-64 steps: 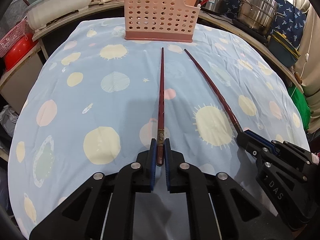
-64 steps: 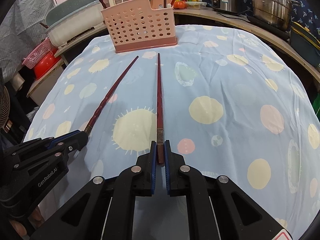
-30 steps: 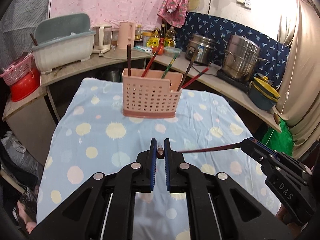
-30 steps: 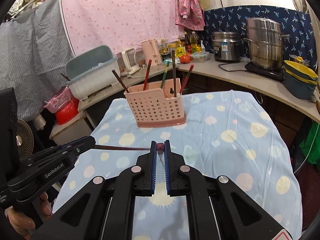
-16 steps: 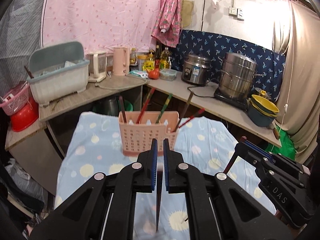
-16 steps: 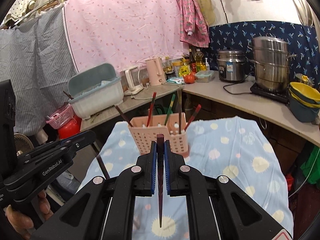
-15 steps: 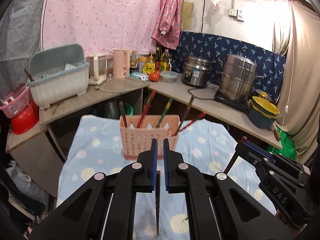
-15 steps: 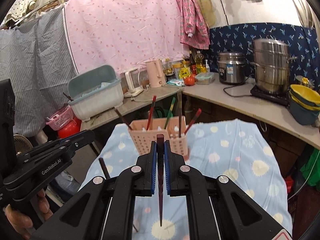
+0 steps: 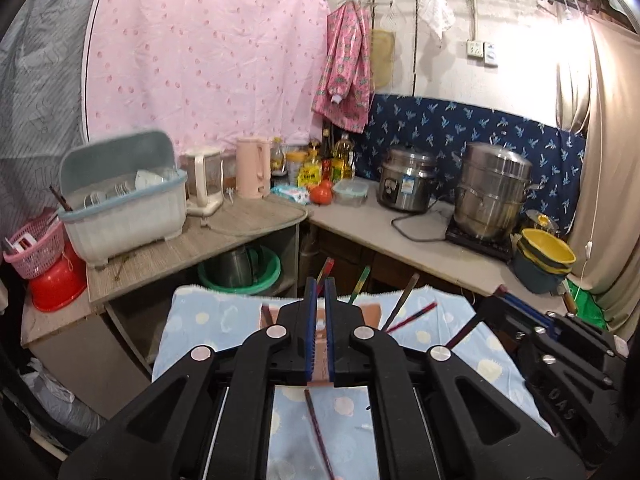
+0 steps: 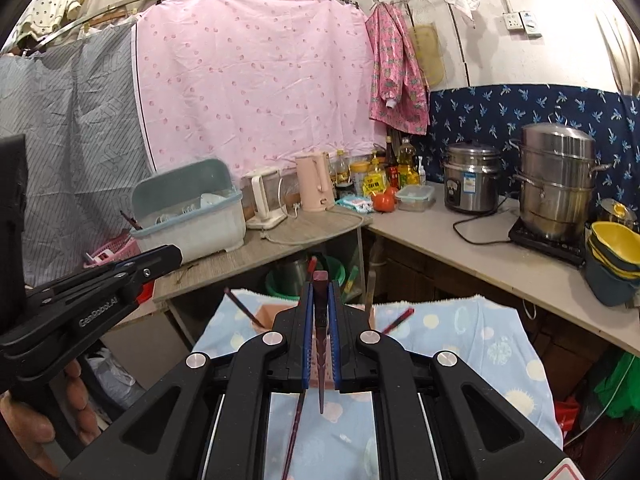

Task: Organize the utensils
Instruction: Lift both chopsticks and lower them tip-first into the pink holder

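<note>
Both grippers lifted off the cloth, now raised w/ sticks hanging down. Left gripper [image 9: 319, 308] and right gripper [image 10: 321, 312] each clamp one chopstick [image 10: 321, 344]; pink basket [image 9: 374, 312] sits ahead, below the tips, so drop-in comes next.

The pink utensil holder [image 9: 370, 310] was mostly blocked by the left gripper [image 9: 319, 332], only slivers showed. Same in the right wrist view, where the right gripper [image 10: 321, 320] covered nearly all of it. The dark red chopstick [image 9: 318, 432] below the left one ran off the bottom edge, and its top was hidden behind the fingers. Labels on the bottles [image 10: 374, 178] were too small to read.
</note>
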`<state>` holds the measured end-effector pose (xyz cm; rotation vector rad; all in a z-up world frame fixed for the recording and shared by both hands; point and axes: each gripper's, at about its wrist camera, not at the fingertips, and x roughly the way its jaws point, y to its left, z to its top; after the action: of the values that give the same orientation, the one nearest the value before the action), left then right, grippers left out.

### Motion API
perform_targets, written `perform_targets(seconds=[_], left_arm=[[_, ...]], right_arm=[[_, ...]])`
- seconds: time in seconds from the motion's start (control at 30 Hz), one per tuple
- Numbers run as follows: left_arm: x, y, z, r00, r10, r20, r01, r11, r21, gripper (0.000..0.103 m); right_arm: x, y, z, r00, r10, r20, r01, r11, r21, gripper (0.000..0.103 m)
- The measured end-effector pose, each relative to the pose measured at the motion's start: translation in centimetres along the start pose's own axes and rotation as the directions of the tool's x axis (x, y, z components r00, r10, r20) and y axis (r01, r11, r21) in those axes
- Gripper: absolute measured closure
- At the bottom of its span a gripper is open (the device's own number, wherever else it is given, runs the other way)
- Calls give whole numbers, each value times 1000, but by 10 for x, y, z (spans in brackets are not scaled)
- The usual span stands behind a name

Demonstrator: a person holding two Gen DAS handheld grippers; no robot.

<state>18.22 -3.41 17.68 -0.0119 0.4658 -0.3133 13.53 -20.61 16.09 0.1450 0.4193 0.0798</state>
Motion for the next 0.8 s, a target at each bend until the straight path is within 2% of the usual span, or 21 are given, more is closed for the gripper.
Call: perform_targets(seconds=[0.17, 0.23, 0.3, 0.4, 0.6, 0.8], left_arm=[[40, 14, -60, 989, -1, -150, -4, 1000, -30, 96], [57, 18, -83, 977, -1, -212, -10, 999, -49, 85], [79, 21, -107, 960, -16, -281, -5, 997, -76, 79], [105, 20, -131, 939, -29, -343, -4, 996, -94, 69], [151, 8, -152, 908, -39, -417, -3, 995, -99, 66], [200, 7, -172, 873, -17, -488, -35, 995, -97, 67]], right_arm=[[6, -18, -41, 998, -7, -68, 11, 998, 62, 96], [6, -28, -53, 996, -20, -86, 27, 996, 88, 96], [6, -37, -61, 994, -30, -102, 41, 993, 111, 96], [3, -53, -66, 993, -50, -106, 64, 988, 141, 96], [9, -79, -59, 990, -101, -103, 117, 979, 167, 96], [34, -86, -56, 989, -96, -117, 115, 980, 163, 96]])
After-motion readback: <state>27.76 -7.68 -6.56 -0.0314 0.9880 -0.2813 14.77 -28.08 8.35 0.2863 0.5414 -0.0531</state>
